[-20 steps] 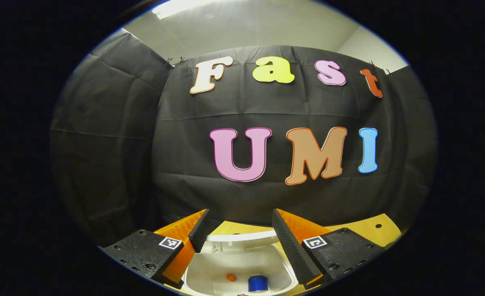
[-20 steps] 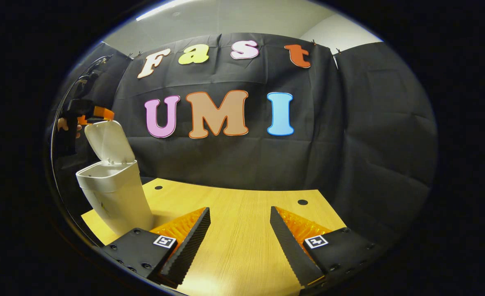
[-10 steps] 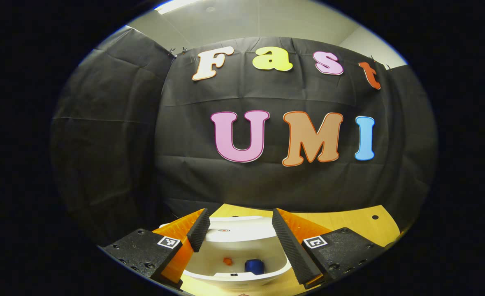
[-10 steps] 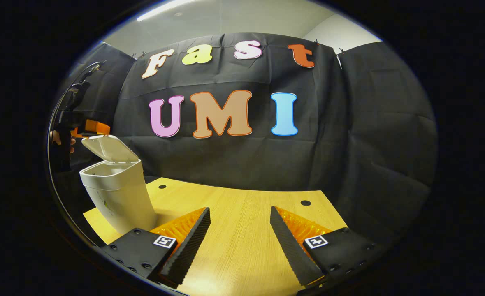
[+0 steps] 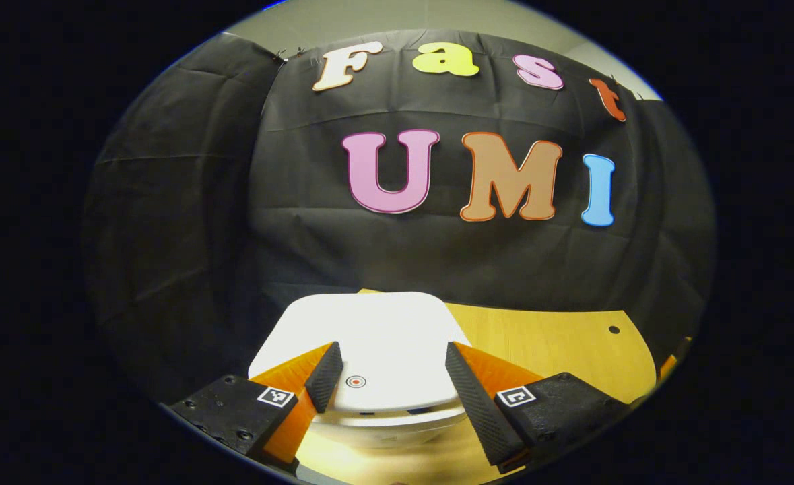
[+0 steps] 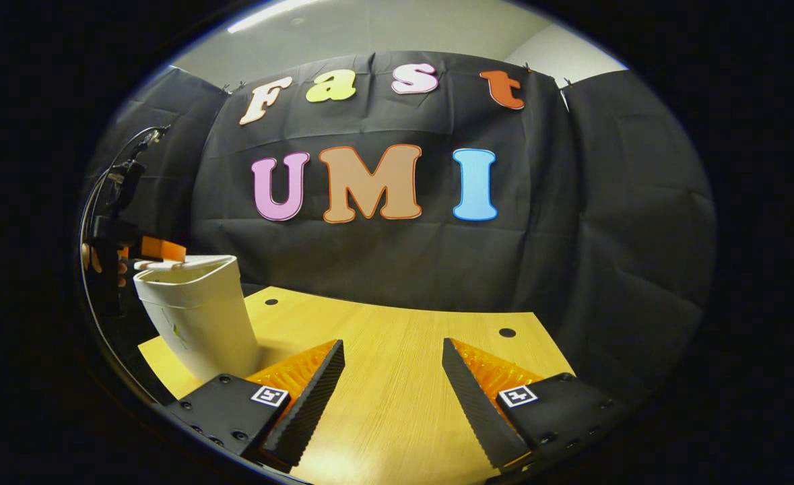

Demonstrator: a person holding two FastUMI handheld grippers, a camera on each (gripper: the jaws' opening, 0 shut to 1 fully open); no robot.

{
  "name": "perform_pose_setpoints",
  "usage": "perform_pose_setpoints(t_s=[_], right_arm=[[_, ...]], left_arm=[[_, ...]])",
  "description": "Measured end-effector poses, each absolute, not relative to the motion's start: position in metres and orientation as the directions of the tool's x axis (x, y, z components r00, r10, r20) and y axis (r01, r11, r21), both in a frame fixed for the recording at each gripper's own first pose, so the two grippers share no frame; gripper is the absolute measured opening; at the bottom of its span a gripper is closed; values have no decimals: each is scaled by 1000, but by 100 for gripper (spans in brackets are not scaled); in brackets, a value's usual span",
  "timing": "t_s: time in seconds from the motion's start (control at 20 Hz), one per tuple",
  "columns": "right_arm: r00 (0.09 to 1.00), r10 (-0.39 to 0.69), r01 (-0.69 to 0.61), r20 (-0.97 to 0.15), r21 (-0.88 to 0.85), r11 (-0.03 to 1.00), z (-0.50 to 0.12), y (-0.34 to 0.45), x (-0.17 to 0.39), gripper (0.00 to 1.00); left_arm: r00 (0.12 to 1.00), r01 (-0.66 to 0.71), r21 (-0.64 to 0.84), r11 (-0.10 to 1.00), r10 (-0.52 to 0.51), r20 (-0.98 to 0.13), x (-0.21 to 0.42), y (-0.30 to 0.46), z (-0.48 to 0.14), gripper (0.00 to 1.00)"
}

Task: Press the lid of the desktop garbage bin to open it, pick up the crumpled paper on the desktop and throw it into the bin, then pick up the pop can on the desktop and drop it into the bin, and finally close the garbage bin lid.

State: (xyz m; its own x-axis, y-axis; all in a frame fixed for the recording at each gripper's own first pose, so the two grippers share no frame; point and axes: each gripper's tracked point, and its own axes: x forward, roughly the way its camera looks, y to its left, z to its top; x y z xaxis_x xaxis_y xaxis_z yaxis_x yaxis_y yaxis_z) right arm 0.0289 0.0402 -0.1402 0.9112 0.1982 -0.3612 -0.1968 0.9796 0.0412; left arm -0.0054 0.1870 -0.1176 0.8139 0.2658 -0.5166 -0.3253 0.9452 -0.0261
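The left gripper (image 5: 390,367), fingers spread, rested over the lid (image 5: 370,330), nearly seated on the white garbage bin (image 6: 194,316) at the desktop (image 6: 397,377) edge. The right gripper (image 6: 393,377) hovered spread, empty. Judged remaining: final latching.

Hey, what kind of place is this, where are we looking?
Probably a staged recording booth, not a home. Black cloth hangs as the walls around a bare wooden table, with a plain ceiling above. A small white garbage bin stands on the table, with the left gripper over its lid.
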Motion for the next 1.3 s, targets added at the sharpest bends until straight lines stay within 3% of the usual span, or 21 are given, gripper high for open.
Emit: perform_pose_setpoints(t_s=[0.05,0.1,0.15,0.25,0.65,0.85,1.3], right_arm=[[911,196,-197,-364,34,980,-140,39,29,97],[910,194,-198,-365,29,980,-140,39,28,97],[909,200,-205,-365,27,978,-139,39,28,97],[907,211,-220,-365,15,975,-137,41,27,98],[922,250,-250,-296,39,968,-116,29,19,97],[926,248,-245,-284,48,968,-110,17,13,97],[967,230,-220,-111,91,971,-44,-8,7,97]], left_arm=[[813,-306,-12,952,255,-523,-9,183,-123,93],[852,-287,26,958,267,-450,-7,186,-115,98],[875,-284,19,959,267,-403,3,187,-109,95],[883,-303,-54,951,259,-392,-5,185,-112,95],[896,-287,20,958,275,-348,-3,188,-102,94],[918,-296,66,953,303,-256,3,188,-68,93],[974,-216,-17,976,214,-80,-6,111,7,93]])
